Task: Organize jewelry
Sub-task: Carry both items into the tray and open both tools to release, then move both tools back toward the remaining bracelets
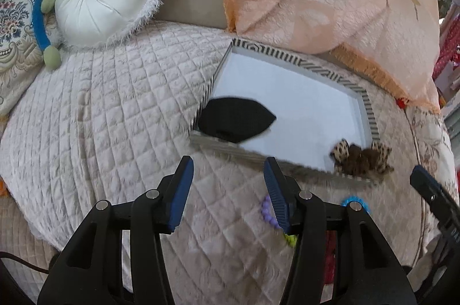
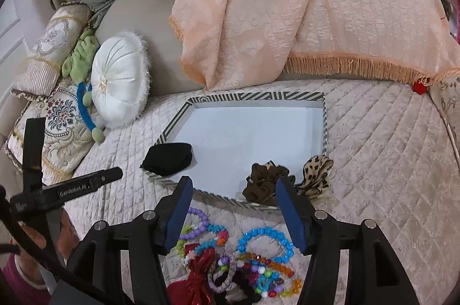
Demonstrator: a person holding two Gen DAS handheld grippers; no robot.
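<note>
The left gripper has its fingers spread apart with nothing between them, hanging over the quilted bed cover. Just beyond their tips sits the striped-rimmed tray, with a black pouch lying over its near left corner, ahead of the left finger. The right gripper also has its fingers apart and empty. A leopard-print and brown scrunchie drapes over the tray's near right rim, just ahead of the right finger. A pile of bright bead bracelets lies on the cover below and between those fingers.
</note>
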